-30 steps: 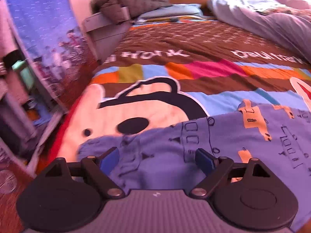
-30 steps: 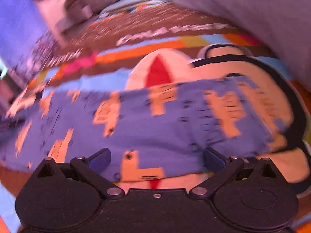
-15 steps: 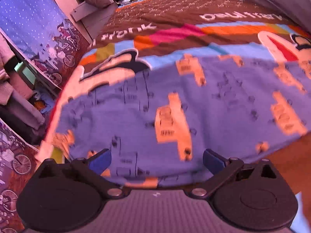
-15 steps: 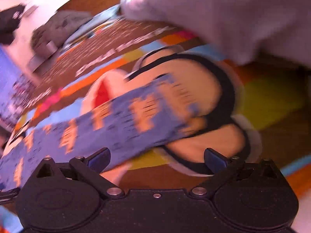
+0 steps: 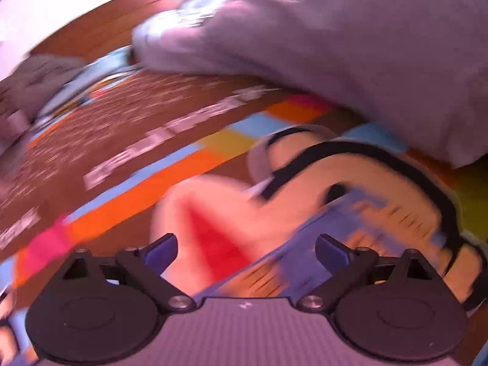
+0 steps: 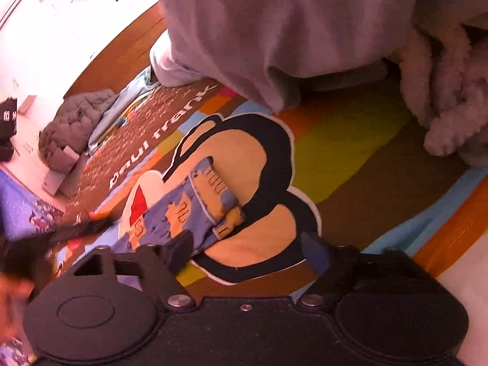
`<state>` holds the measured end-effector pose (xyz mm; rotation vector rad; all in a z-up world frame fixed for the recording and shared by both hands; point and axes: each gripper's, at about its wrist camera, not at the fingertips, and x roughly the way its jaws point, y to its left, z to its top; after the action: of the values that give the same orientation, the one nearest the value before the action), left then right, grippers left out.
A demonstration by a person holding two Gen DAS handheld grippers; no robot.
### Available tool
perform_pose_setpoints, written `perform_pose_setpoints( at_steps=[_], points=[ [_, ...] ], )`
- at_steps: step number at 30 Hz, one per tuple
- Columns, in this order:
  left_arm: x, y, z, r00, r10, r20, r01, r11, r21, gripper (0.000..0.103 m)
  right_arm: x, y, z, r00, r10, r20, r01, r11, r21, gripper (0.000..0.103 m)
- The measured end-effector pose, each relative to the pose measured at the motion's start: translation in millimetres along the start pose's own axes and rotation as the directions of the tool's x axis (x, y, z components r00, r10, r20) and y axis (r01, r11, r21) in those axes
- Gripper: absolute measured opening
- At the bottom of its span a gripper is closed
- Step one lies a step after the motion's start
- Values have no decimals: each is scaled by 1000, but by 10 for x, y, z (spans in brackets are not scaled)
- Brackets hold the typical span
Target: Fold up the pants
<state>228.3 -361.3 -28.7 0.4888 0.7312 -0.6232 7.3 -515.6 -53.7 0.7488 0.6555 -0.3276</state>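
Right gripper [image 6: 247, 251], jaws closing beside the pants [image 6: 186, 210] near the bed's corner, risks pinching the bedspread [image 6: 344, 140]; left gripper [image 5: 245, 248] jaws closing, empty.

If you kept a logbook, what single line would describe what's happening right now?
task: fold pants | pants: flat on bedspread | left claw: closing, empty | right claw: closing beside pant-leg cuff, no grip yet

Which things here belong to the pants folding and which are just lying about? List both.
Part of the job:
- blue patterned pants
- left gripper, closing, nothing between
- right gripper, closing, nothing gripped

Just lying about:
- cartoon bedspread
- lilac duvet
- fluffy white blanket
- grey quilted jacket
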Motion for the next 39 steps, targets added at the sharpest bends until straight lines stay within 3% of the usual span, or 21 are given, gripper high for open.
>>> perform_pose_setpoints(
  at_steps=[3,6,9,13,15,19,22,25,26,30,34,39],
  points=[
    [246,-273,185,993,-114,-16,115,989,96,92,67,-123,13,996,76,-48,-72,994,79,64],
    [558,-491,117,990,-118,-83,130,979,157,90,145,-200,67,990,133,-55,-122,978,167,64],
    [611,-533,17,990,-129,-51,136,978,156,91,256,-271,122,986,162,-50,-144,955,261,63],
    [583,-387,67,981,-174,-85,180,981,70,90,274,-293,133,983,176,-41,-158,945,286,55],
    [554,-307,166,978,-187,-89,191,981,35,90,289,-323,127,978,204,-46,-181,936,302,45],
    [506,-215,261,972,-192,-137,189,981,-39,90,373,-435,143,965,257,-49,-220,897,383,42],
    [458,-138,308,958,-247,-147,224,962,-160,95,495,-489,160,959,283,-32,-237,856,459,41],
    [377,-79,386,947,-289,-143,247,935,-255,97,558,-430,177,975,220,-26,-182,863,471,28],
    [349,-70,422,943,-298,-146,251,928,-274,97,562,-405,173,982,189,-24,-156,872,463,20],
    [248,-74,610,943,-290,-166,233,927,-295,97,528,-185,161,996,86,0,-80,926,370,16],
    [232,-144,800,938,-226,-263,144,944,-296,97,355,272,115,996,10,91,-16,997,70,13],
    [257,-247,1035,904,-218,-368,109,949,-296,97,264,731,-24,985,-25,169,65,970,-233,13]
  ],
)
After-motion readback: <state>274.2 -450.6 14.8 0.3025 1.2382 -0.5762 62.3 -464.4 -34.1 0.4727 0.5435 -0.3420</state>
